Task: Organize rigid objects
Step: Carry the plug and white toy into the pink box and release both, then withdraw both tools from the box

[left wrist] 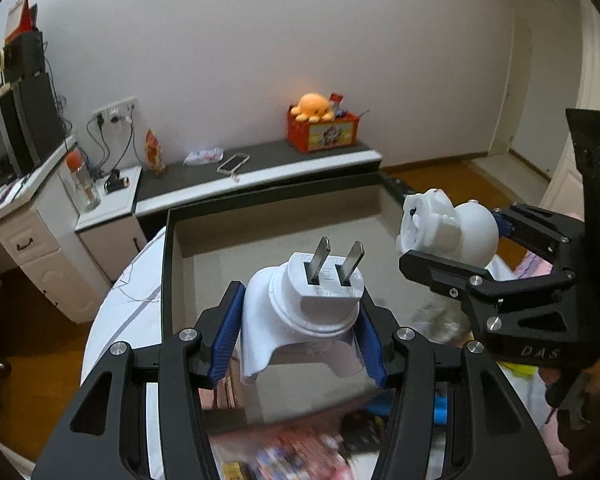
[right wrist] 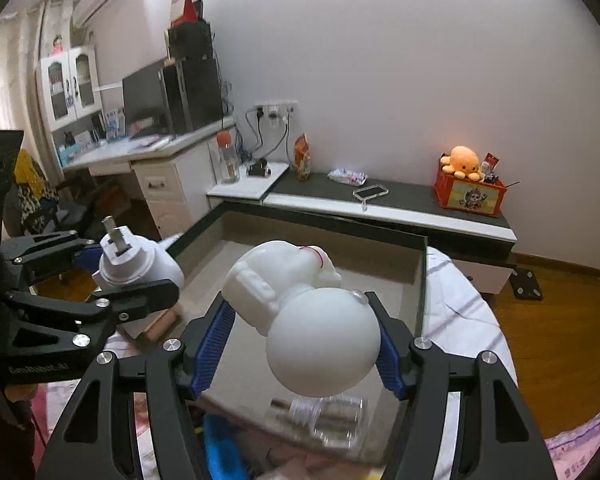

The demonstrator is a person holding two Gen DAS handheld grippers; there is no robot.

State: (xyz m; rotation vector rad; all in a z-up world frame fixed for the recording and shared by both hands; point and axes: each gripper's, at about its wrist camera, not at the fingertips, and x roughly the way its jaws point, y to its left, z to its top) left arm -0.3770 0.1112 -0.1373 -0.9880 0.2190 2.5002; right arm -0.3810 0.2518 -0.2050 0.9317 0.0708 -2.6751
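My left gripper [left wrist: 298,332] is shut on a white plug-in night light [left wrist: 304,304], its two metal prongs pointing up and away. It also shows in the right wrist view [right wrist: 136,264]. My right gripper [right wrist: 296,340] is shut on a white astronaut figure [right wrist: 304,312] with a round helmet, also seen in the left wrist view [left wrist: 448,232]. Both are held above a shallow black-rimmed box [left wrist: 260,248] with a beige floor, which lies on a white-covered round table [right wrist: 460,304].
A clear plastic jar [right wrist: 324,420] lies blurred at the box's near edge, among colourful packets [left wrist: 292,448]. Beyond are a low dark bench [right wrist: 400,200] with a phone, an orange toy crate [right wrist: 470,192] and a white desk [right wrist: 156,160].
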